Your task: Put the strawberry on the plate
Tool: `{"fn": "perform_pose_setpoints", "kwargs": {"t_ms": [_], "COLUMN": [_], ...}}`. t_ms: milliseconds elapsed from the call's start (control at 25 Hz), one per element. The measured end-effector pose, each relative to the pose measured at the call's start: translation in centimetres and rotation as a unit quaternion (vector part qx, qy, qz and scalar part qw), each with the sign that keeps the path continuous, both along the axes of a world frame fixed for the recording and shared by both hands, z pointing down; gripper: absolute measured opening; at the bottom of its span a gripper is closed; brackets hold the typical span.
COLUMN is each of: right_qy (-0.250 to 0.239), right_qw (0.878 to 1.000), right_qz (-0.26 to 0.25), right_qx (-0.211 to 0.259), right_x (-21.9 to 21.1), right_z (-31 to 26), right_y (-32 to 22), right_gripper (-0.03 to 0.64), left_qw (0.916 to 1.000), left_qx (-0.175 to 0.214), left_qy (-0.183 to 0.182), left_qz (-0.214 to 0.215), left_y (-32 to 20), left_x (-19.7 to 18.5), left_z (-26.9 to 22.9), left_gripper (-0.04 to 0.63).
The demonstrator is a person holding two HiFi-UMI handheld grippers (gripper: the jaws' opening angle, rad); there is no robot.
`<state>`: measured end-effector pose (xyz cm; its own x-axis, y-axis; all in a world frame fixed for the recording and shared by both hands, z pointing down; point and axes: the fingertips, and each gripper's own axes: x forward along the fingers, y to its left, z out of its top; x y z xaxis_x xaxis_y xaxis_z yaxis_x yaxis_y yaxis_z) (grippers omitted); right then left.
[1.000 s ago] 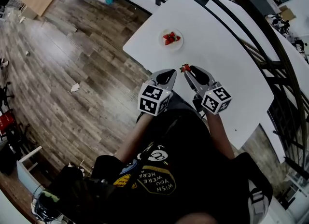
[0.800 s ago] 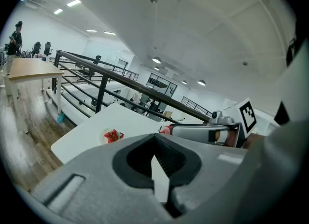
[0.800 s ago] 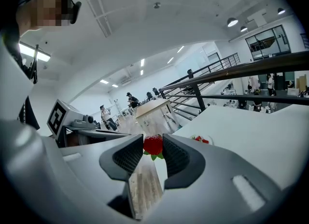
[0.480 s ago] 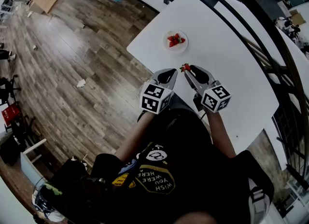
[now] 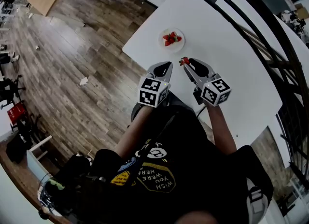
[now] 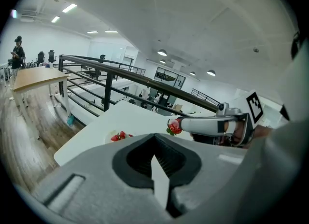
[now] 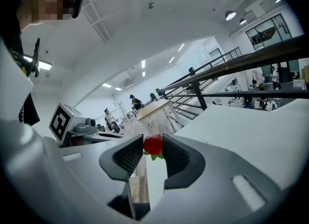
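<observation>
**Q:** What setting does the head view show?

**A:** A white surface (image 5: 231, 63) runs beside a dark railing (image 5: 270, 39), with a wood-plank floor (image 5: 72, 73) to its left. A person in a dark printed shirt stands at the near edge of the surface with a claw in each hand.

**Q:** Which object serves as the landmark?

**A:** A small white plate (image 5: 176, 47) lies on the surface, close to the edge that borders the floor. Red berries (image 5: 171, 38) lie on the plate.

**Q:** Where is the strawberry (image 7: 153, 145) relative to the plate?

**A:** It is near the plate but apart from it, on the person's side and slightly to the right. It is held up off the surface.

**Q:** What holds it?

**A:** The right claw (image 5: 187, 64) pinches it at the very tips. The right gripper view shows the red body between the two ribbed pads and the green leaves hanging below.

**Q:** And the left claw (image 5: 167, 65)?

**A:** It hangs on the person's side of the plate, level with the right claw and just beside it, nearer the floor edge. Its jaws are pressed together, and the tips point toward the plate
</observation>
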<state>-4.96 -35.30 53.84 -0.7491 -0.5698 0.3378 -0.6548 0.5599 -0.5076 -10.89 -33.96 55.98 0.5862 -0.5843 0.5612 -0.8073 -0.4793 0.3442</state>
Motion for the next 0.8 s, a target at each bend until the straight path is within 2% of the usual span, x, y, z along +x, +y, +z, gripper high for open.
{"fn": "perform_pose_setpoints", "kwargs": {"t_ms": [160,280,600,800], "right_qy": [0.012,0.03,0.068,0.089], "right_qw": [1.0,0.999,0.997,0.995], "right_qz": [0.012,0.019,0.026,0.023], "right_qx": [-0.006,-0.013,-0.035,-0.03], "right_x": [0.0,-0.6,-1.9,-2.6], "right_z": [0.8,2.4,6.0,8.4], "right_y": [-1.0,-2.6,-4.2,-5.2], "right_gripper": [0.126,0.126,0.126,0.126], "left_qw": [0.9999,0.9999,0.9992,0.9988], "left_qx": [-0.008,0.0,-0.022,-0.036], "left_qy": [0.008,-0.008,-0.001,0.005], "left_qz": [0.003,0.015,0.033,0.034], "left_y": [-1.1,-3.2,-5.5,-6.4], "left_x": [-0.2,-1.1,-2.3,-2.6], "left_z": [1.3,3.2,6.9,9.3], "left_gripper": [0.003,0.003,0.003,0.003]}}
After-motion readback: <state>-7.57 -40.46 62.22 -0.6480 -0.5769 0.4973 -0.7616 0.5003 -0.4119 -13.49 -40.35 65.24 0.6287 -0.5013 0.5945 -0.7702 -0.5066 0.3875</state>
